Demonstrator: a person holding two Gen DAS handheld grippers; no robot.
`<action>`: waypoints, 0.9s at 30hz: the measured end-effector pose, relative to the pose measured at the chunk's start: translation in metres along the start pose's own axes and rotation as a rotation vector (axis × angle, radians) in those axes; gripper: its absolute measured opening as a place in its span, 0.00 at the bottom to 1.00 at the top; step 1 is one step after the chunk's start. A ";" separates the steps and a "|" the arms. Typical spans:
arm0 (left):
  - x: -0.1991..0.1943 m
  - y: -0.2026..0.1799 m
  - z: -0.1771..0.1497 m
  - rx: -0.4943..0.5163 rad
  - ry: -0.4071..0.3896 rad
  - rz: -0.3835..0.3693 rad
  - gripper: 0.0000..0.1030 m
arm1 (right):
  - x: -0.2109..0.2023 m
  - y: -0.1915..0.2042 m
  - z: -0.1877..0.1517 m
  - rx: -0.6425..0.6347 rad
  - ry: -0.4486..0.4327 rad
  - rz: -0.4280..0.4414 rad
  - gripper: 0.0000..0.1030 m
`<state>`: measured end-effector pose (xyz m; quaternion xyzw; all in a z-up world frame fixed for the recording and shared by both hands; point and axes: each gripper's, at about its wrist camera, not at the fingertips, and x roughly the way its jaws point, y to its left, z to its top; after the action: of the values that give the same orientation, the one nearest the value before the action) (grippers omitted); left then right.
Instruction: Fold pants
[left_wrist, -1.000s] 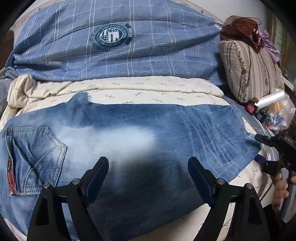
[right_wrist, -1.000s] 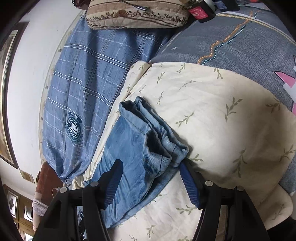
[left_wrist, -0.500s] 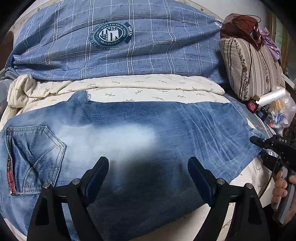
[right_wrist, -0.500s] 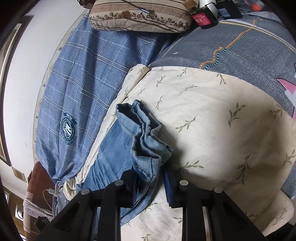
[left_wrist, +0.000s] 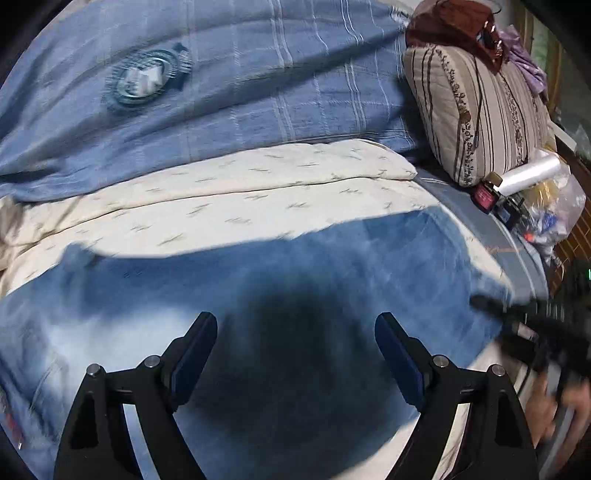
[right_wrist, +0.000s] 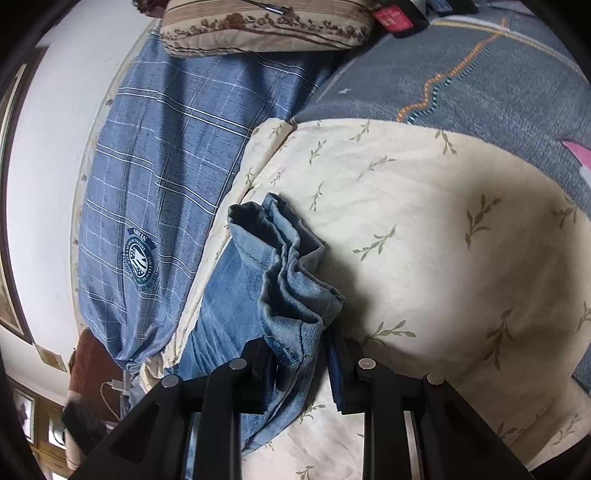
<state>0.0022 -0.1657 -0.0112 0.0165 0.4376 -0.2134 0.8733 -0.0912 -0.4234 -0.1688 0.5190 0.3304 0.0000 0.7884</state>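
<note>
Faded blue jeans lie flat across a cream leaf-print quilt on the bed. My left gripper is open and empty, hovering over the middle of the jeans, its dark shadow on the denim. In the right wrist view my right gripper is shut on the bunched leg hem of the jeans, which rises crumpled from between the fingers. The right gripper also shows blurred at the right edge of the left wrist view.
A blue plaid cover lies behind the quilt against the wall. A striped pillow stands at the back right, with a red box and a plastic bag of items beside it. A grey patterned blanket lies beyond the quilt.
My right gripper closed on the leg hem and bunched it, pulling that end inward. My left gripper has shifted right along the jeans, so the back pocket slid toward the left edge.
</note>
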 end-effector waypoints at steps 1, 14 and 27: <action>0.007 -0.004 0.007 0.002 0.016 0.008 0.85 | 0.000 -0.003 0.000 0.024 0.005 0.011 0.25; 0.076 -0.040 0.027 0.075 0.106 0.124 0.86 | 0.004 -0.004 0.004 0.065 0.022 0.038 0.32; 0.017 0.022 -0.004 -0.001 0.205 0.177 0.87 | -0.014 0.034 -0.005 -0.162 -0.076 -0.006 0.23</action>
<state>0.0162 -0.1510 -0.0306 0.0764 0.5215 -0.1327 0.8394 -0.0929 -0.4086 -0.1351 0.4520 0.3007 0.0048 0.8398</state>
